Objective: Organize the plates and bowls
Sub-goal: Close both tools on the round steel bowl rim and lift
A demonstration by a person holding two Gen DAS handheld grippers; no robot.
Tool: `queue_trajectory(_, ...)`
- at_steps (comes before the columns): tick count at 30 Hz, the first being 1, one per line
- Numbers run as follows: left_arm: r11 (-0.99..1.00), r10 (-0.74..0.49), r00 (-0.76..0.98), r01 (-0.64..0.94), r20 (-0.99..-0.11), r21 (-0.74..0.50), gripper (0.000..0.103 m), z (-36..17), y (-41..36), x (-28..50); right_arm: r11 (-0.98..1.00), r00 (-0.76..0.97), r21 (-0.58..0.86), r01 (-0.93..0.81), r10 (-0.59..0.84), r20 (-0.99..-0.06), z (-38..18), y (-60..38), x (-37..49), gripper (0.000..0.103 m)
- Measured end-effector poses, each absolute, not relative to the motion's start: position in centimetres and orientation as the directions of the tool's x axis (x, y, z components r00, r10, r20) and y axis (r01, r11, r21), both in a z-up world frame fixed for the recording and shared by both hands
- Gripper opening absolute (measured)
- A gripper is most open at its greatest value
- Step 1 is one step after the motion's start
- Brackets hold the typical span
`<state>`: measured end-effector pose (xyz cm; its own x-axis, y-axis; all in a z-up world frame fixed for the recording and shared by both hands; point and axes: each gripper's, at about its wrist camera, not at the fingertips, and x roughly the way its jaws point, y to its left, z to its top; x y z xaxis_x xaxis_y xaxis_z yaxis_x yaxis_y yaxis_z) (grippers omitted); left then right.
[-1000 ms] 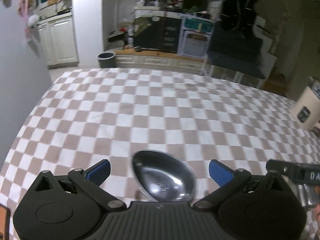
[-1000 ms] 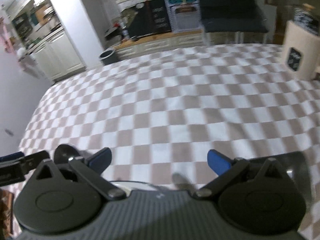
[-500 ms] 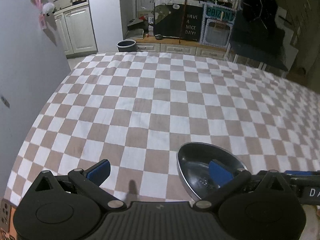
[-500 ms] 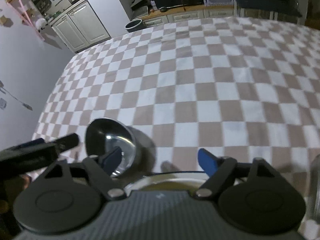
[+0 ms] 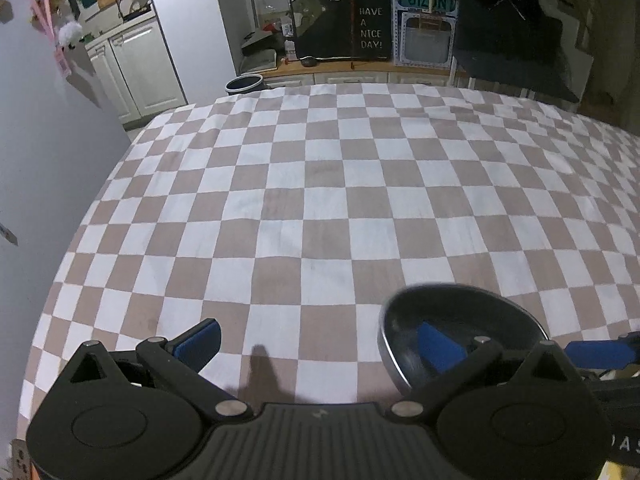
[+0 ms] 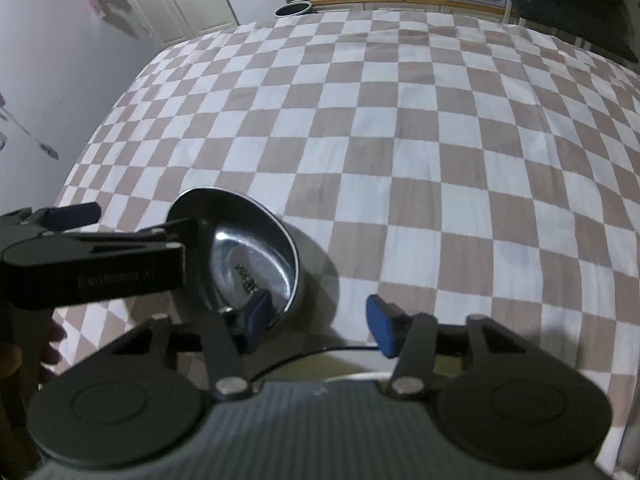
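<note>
**Ana:** Right wrist view has the steel bowl (image 6: 256, 256) best: it sits on the checkered tabletop (image 6: 400, 140), near its close edge, hollow side up, with some dark print on its bottom. What does your side give?

**Ben:** Left wrist view shows the same bowl (image 5: 460, 320) low on the right, only as a dark dish; the print cannot be read there.

**Ana:** And the left tool (image 5: 320, 344)?

**Ben:** Its jaws stand wide apart. One blue pad (image 5: 440, 346) is inside the bowl, the other over bare cloth, so the rim is between them but not pinched.

**Ana:** From my side that tool (image 6: 92, 256) crosses in from the left, over the bowl's rim. The right tool (image 6: 320, 316) is closing; its left pad (image 6: 258, 312) overlaps the bowl's near rim, and I cannot tell whether it touches. Nothing is clamped.

**Ben:** Anything only you see?

**Ana:** A pale round plate edge (image 6: 352, 356) under the right tool. Beyond the tabletop you get the "HAVE A NICE DAY!" sign (image 5: 371, 28) whole; mine is cut off.
</note>
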<state>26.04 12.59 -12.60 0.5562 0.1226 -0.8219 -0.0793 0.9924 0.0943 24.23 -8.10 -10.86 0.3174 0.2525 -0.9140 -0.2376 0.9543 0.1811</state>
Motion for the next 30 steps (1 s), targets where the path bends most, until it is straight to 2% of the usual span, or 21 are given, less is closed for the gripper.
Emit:
queue_trajectory(8, 0.995, 0.077, 0.525, -0.096, -0.848, 0.031, 0.102, -12.3, 13.8, 25.5, 0.961, 0.354, 0.120, -0.248, 0.205, -0.912, -10.9, -8.9, 25.5, 0.034)
queue_trajectory(10, 0.996, 0.045, 0.517, -0.087, -0.855, 0.000, 0.096, -12.2, 14.1, 25.3, 0.961, 0.363, 0.113, -0.251, 0.201, -0.910, -10.7, -8.9, 25.6, 0.030)
queue_trajectory(12, 0.996, 0.003, 0.505, -0.076, -0.863, -0.041, 0.075, -12.1, 14.2, 25.3, 0.959, 0.357, 0.126, -0.256, 0.215, -0.909, -10.6, -8.8, 25.8, 0.023)
queue_trajectory(13, 0.996, -0.013, 0.497, -0.071, -0.868, -0.056, 0.070, -12.1, 14.2, 25.2, 0.956, 0.351, 0.139, -0.259, 0.227, -0.908, -10.7, -8.7, 25.9, 0.020)
queue_trajectory(15, 0.996, -0.038, 0.484, -0.051, -0.874, -0.072, 0.049, -12.1, 14.0, 25.1, 0.947, 0.337, 0.170, -0.271, 0.259, -0.905, -10.6, -8.5, 26.0, 0.009)
queue_trajectory(16, 0.996, -0.049, 0.480, -0.042, -0.876, -0.079, 0.044, -12.2, 13.9, 25.0, 0.943, 0.328, 0.185, -0.275, 0.273, -0.904, -10.6, -8.3, 26.0, 0.007)
queue_trajectory(18, 0.994, -0.083, 0.481, -0.028, -0.873, -0.110, 0.024, -12.1, 13.8, 25.0, 0.940, 0.321, 0.194, -0.281, 0.283, -0.904, -10.4, -8.0, 25.9, 0.007)
queue_trajectory(21, 0.989, -0.121, 0.484, -0.011, -0.867, -0.144, 0.007, -11.9, 13.5, 24.9, 0.937, 0.318, 0.200, -0.285, 0.290, -0.903, -10.3, -7.9, 26.0, 0.007)
queue_trajectory(30, 0.989, -0.125, 0.508, -0.002, -0.852, -0.147, 0.005, -11.0, 13.3, 24.6, 0.933, 0.338, 0.200, -0.301, 0.300, -0.892, -9.2, -7.4, 25.4, 0.006)
